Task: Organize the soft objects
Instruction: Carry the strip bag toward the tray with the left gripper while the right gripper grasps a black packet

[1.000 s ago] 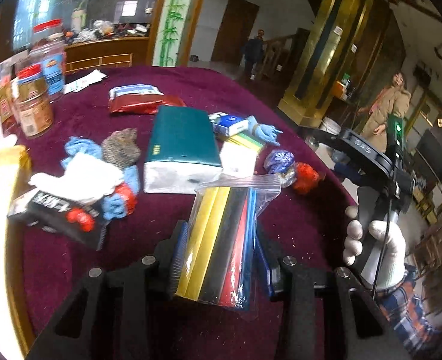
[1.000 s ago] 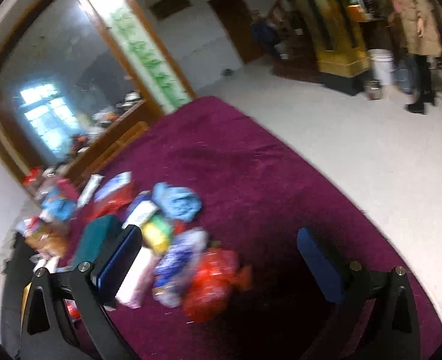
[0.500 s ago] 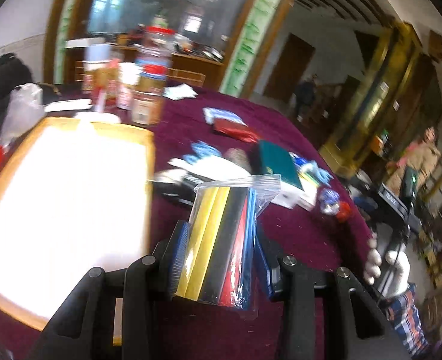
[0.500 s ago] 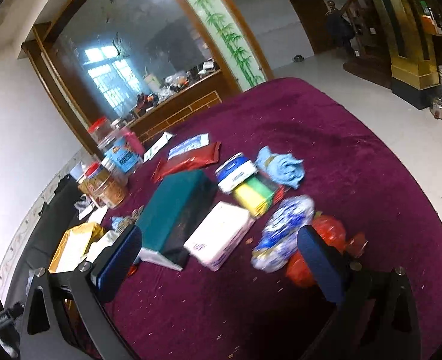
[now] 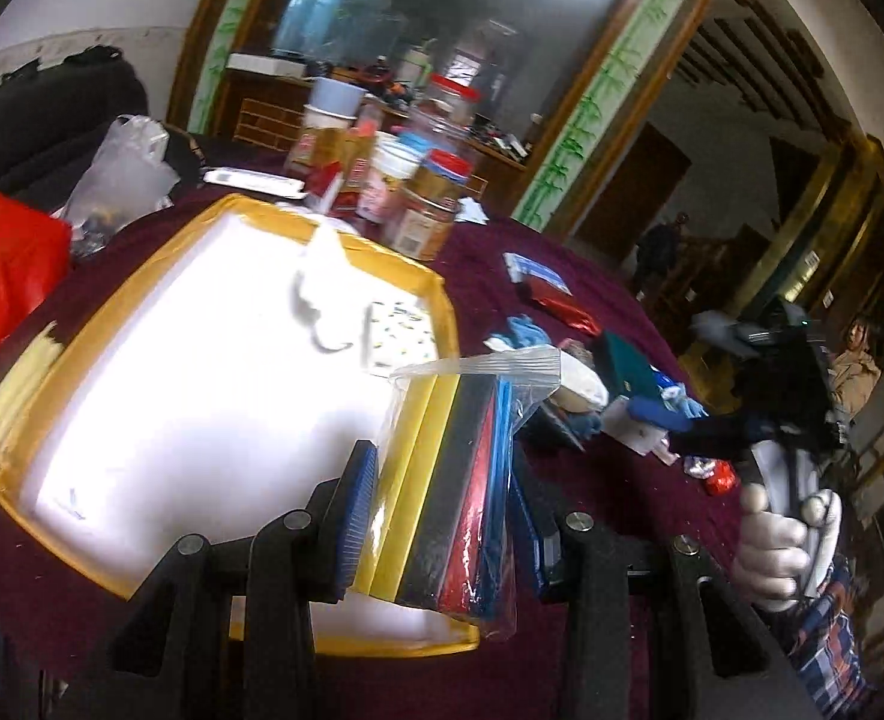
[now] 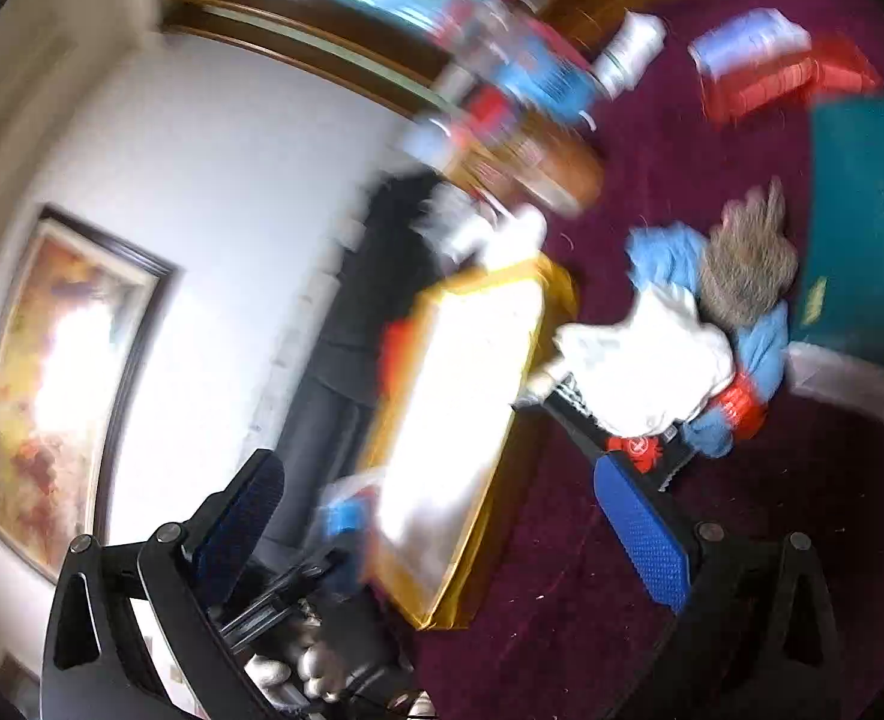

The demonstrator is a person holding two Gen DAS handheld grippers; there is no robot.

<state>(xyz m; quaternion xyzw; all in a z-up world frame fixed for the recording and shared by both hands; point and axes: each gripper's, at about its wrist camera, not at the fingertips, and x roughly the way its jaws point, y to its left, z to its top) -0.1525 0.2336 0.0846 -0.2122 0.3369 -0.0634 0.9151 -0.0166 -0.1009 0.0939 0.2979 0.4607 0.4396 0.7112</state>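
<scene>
My left gripper [image 5: 442, 516] is shut on a clear zip bag [image 5: 451, 468] of yellow, black, red and blue foam sheets, held upright over the near right corner of a yellow-rimmed white tray [image 5: 201, 396]. A white corded item [image 5: 321, 294] and a patterned pack [image 5: 396, 339] lie in the tray. My right gripper [image 6: 442, 531] is open with nothing between its fingers; its view is blurred. Just beyond it are the tray [image 6: 460, 396] and a pile: a white cloth [image 6: 646, 360], a blue cloth [image 6: 664, 252], a grey furry item [image 6: 748, 264] and a teal pack [image 6: 862, 222].
Jars [image 5: 423, 192] stand behind the tray, with a red bag [image 5: 3, 264] and a clear plastic bag [image 5: 123, 174] to its left. A white-gloved hand [image 5: 784, 546] shows at the right. A person [image 5: 856, 360] stands far right. A red pack [image 6: 790, 84] lies on the maroon cloth.
My left gripper has swung left with the bag, from in front of the pile to over the tray. The right gripper has turned left from the table's open side towards the tray and pile.
</scene>
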